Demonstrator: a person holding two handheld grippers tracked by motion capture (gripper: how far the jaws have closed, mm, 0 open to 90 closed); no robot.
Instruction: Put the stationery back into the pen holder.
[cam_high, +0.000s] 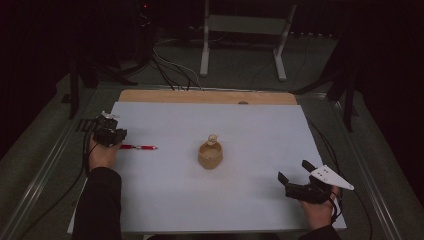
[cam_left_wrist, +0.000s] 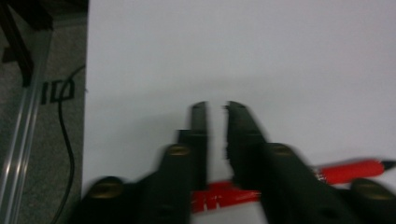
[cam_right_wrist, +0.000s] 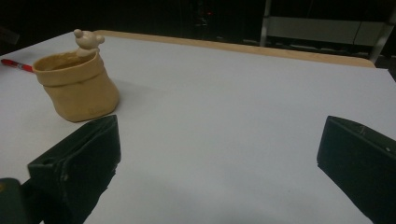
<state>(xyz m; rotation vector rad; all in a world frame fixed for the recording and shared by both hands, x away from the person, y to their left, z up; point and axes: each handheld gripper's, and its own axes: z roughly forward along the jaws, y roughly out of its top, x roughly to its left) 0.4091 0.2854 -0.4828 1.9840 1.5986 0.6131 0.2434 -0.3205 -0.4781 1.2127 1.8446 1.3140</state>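
Nearest us, our right gripper (cam_high: 292, 171) rests wide open; our left gripper (cam_left_wrist: 217, 106) has its jaws nipped on the red pen (cam_left_wrist: 355, 171), beside the pot (cam_high: 210, 155).

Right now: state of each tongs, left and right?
Left tongs: closed on the red pen, near one end.
Right tongs: open, holding nothing, near the tan pot.

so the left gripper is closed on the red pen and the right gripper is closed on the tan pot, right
Not quite. The left gripper is closed on the red pen, but the right gripper stands open, apart from the tan pot, as the right gripper view shows.
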